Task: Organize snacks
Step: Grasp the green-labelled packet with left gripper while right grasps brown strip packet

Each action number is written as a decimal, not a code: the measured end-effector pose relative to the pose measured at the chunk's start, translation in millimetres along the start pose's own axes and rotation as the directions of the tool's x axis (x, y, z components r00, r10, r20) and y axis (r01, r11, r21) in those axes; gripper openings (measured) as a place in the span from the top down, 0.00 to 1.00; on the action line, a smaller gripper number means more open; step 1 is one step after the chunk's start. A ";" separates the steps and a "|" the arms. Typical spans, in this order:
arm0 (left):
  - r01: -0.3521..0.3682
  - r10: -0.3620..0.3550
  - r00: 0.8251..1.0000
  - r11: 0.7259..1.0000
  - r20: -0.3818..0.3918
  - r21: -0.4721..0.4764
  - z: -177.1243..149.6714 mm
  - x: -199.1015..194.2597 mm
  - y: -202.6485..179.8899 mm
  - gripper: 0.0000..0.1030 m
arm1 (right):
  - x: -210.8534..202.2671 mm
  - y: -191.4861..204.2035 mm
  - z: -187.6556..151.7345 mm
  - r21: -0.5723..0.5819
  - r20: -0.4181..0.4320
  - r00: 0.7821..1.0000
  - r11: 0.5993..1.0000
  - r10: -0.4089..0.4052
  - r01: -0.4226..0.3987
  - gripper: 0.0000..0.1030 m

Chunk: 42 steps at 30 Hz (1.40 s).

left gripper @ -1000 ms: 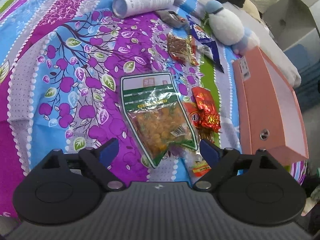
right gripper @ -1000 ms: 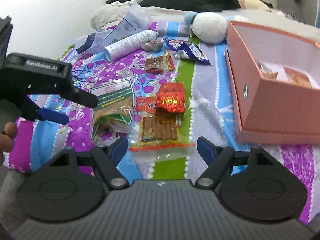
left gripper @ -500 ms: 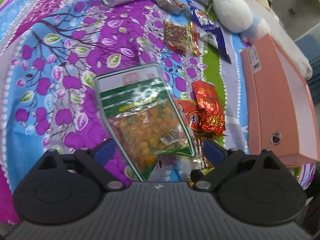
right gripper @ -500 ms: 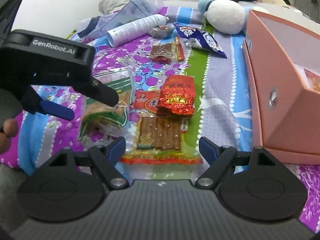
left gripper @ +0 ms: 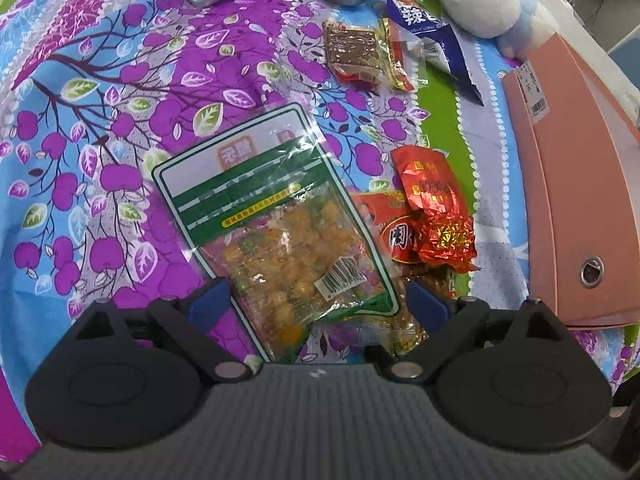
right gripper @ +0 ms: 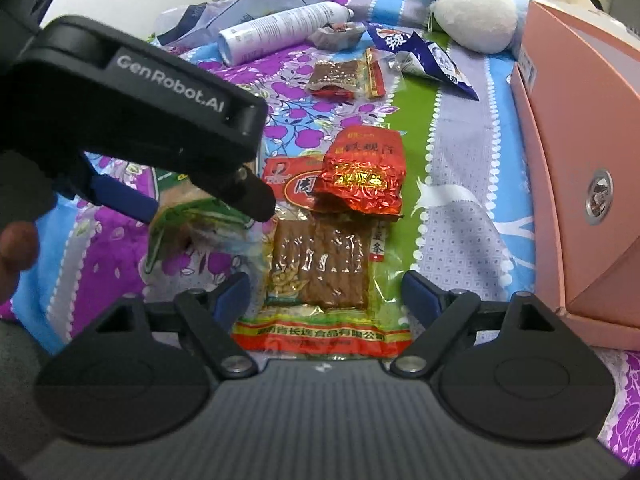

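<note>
Bed covered with a floral sheet [left gripper: 120,128], purple blossoms on blue, with a green stripe toward the right. Snacks lay scattered across it. Pink box [left gripper: 580,200] stood at the sheet's right edge, beside the pile.

Left claw [left gripper: 318,300] was spread wide, released, its blue fingertips on either side of the lower end of a green-bordered bag of yellow snack [left gripper: 280,240]; contact with the bag could not be told. In the right wrist view, the left claw [right gripper: 196,204] hung over that same bag [right gripper: 192,224], hiding most of it.

Right claw [right gripper: 326,294] was likewise spread and released, straddling a clear pack of brown strips [right gripper: 320,264] that lay flat. A crinkled red foil pouch [right gripper: 362,176] rested partly on the pack's far end.

Farther back: small packet of brown slab [left gripper: 352,52], blue-and-white bag [left gripper: 424,24], white spray can [right gripper: 280,28] on its side, white plush toy [right gripper: 472,20].
</note>
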<state>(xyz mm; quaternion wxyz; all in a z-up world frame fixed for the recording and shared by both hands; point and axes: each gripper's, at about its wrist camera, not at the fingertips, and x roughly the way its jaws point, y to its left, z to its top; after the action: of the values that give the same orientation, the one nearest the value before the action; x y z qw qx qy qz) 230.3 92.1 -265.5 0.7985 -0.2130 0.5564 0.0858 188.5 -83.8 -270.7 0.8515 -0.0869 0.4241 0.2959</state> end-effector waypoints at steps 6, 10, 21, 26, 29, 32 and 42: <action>0.001 -0.002 1.000 0.999 0.019 0.038 0.0 -5.8 -3.0 0.16 | 0.3 -0.1 5.8 0.011 -0.014 1.000 1.000 0.001 -0.001 0.37; 0.015 -0.017 0.999 0.999 0.029 0.052 -0.6 -14.5 -1.0 0.26 | -2.4 -2.2 10.8 0.029 -0.022 1.000 1.000 0.007 -0.006 0.49; 0.051 -0.057 0.995 0.995 0.080 0.080 -3.4 -50.9 4.0 0.29 | -22.3 -0.3 13.3 0.054 -0.032 0.999 0.998 -0.018 0.020 0.50; 0.060 -0.071 0.992 0.993 0.102 0.103 -10.5 -69.2 3.3 0.30 | -41.1 0.1 10.4 0.069 -0.019 0.999 0.997 -0.033 0.034 0.50; 0.072 -0.085 0.989 0.991 0.120 0.114 -16.5 -80.8 2.4 0.31 | -54.5 1.2 7.0 0.080 -0.006 0.999 0.996 -0.044 0.044 0.50; 0.084 -0.100 0.985 0.989 0.137 0.120 -20.7 -90.9 1.4 0.32 | -66.4 1.5 4.5 0.095 0.007 0.999 0.994 -0.050 0.049 0.50; 0.123 -0.144 0.969 0.986 0.199 0.117 -28.0 -126.7 1.8 0.32 | -108.2 0.6 10.3 0.140 0.098 0.992 0.988 -0.073 0.058 0.50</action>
<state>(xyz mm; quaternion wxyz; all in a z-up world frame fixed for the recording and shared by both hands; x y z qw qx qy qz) 159.3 94.2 -156.9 0.8659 -0.1983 0.4585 0.0244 144.7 -125.8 -180.5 0.8855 -0.0267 0.3959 0.2419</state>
